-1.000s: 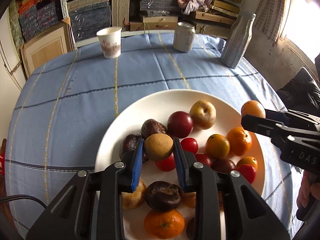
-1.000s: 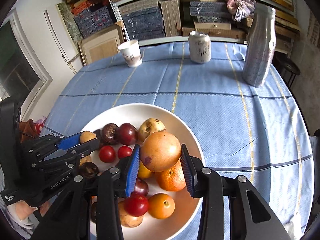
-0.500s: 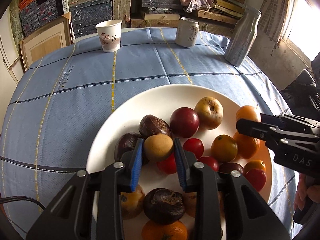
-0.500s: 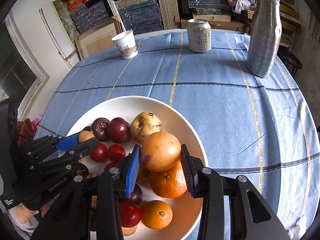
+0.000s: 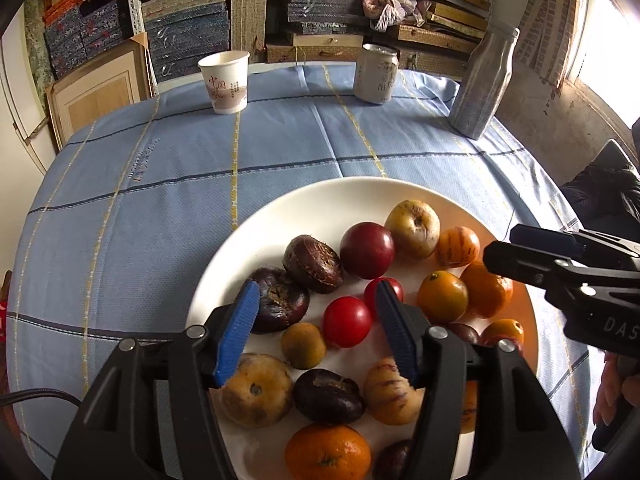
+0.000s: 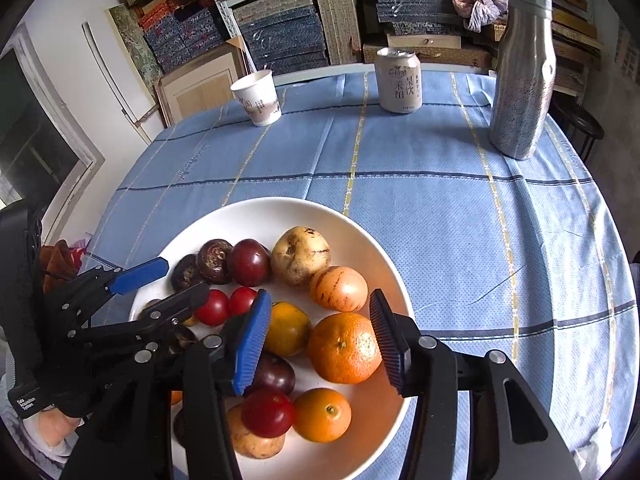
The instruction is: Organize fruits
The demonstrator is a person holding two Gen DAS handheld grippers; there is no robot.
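A white plate (image 5: 280, 216) (image 6: 264, 216) on the blue cloth holds several fruits: oranges, red tomatoes, dark passion fruits, a red plum, a yellow-brown pear. My left gripper (image 5: 316, 332) is open and empty above the plate; the small brown fruit (image 5: 303, 345) lies on the plate between its fingers. My right gripper (image 6: 320, 340) is open and empty; the striped orange-yellow fruit (image 6: 338, 288) lies on the plate just beyond its fingers, next to the pear (image 6: 301, 255). Each gripper shows in the other's view: the right (image 5: 560, 268), the left (image 6: 160, 284).
A paper cup (image 5: 225, 81) (image 6: 258, 98), a drink can (image 5: 376, 73) (image 6: 399, 80) and a tall grey bottle (image 5: 482, 84) (image 6: 520, 76) stand at the far side of the round table. Shelves with boxes lie behind. Bare cloth (image 6: 480, 216) lies right of the plate.
Both grippers opened. The left let go of the small brown fruit and the right let go of the striped orange-yellow fruit; both fruits now lie on the plate.
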